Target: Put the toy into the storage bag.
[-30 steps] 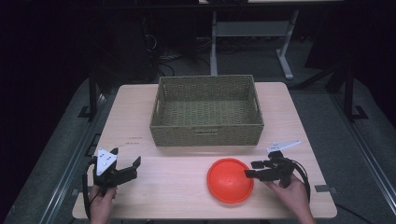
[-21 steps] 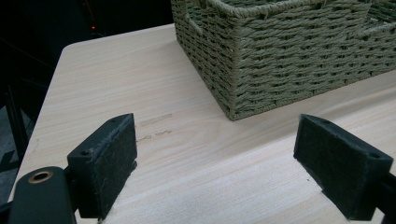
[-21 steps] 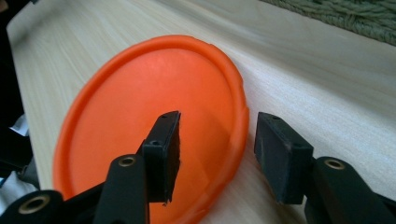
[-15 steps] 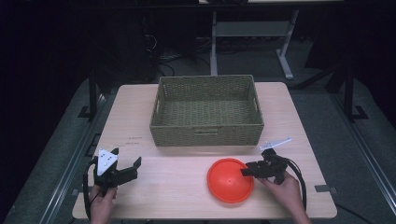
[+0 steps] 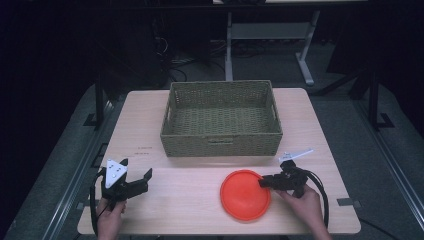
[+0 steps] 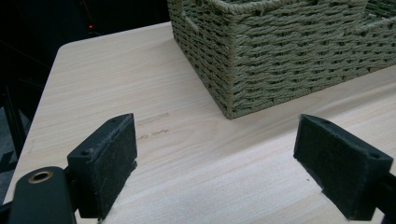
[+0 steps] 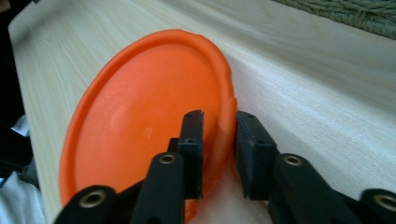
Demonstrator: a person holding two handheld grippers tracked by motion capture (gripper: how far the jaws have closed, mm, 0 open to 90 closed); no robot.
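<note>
two tools sit low in the high view, one at each side. the right tool (image 5: 263,182), at the lower right of that frame, is held by a hand (image 5: 305,206) coming up from the bottom edge, and its jaws straddle the right rim of an orange plate (image 5: 246,194). in the right gripper view the right tool (image 7: 219,149) has one jaw inside the plate's hollow and the other outside, nearly closed on the raised rim of the orange plate (image 7: 140,116); whether the pads actually press the rim i cannot tell for sure, though they look to be gripping it. the plate lies on the table (image 5: 190,200) at lower centre-right of the high view, just in front of the basket.

the left tool (image 5: 137,180), at the lower left of the high view, is held by the other hand (image 5: 110,217), its jaws spread wide with nothing between them. in the left gripper view the left tool (image 6: 217,158) shows only bare table (image 6: 116,79) between its pads.

beyond both, a woven basket (image 5: 221,120) stands at the middle of the table, and its near corner (image 6: 280,51) fills the upper right of the left gripper view.
</note>
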